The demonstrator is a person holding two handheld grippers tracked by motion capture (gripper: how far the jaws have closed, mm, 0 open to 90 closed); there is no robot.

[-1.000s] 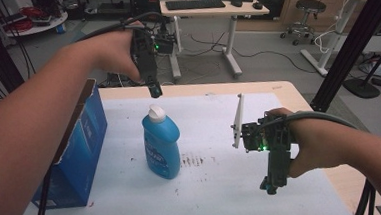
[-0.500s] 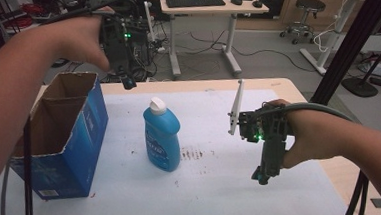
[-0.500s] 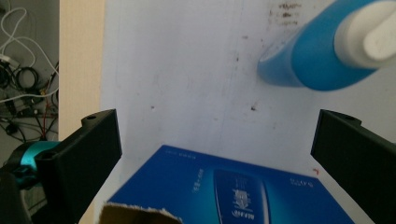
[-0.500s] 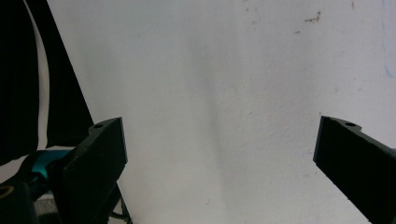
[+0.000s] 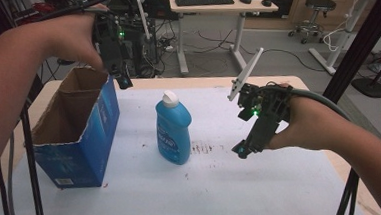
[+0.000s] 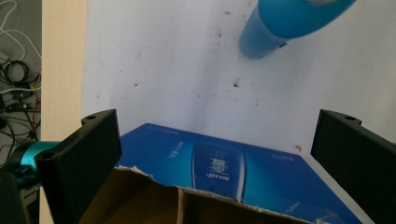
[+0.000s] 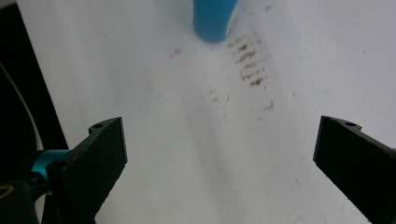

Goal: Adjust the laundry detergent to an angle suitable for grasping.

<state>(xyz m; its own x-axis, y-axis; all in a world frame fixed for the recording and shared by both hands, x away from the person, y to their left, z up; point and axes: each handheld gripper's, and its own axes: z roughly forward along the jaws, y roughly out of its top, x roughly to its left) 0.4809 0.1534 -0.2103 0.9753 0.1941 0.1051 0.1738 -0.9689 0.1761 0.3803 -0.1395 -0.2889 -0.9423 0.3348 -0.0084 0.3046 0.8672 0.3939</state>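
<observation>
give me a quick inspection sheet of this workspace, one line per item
surface: white table cover with brown smudges
job's things: blue bottle upright, white cap on; open blue cardboard box to its left, apart from it
clutter: nothing seen
grippers: left gripper above the box's far corner, jaws open; right gripper over the cover right of the bottle, jaws open, both holding nothing
cables: one trails from each gripper
surroundings: desk with keyboard, stool, floor wires
</observation>
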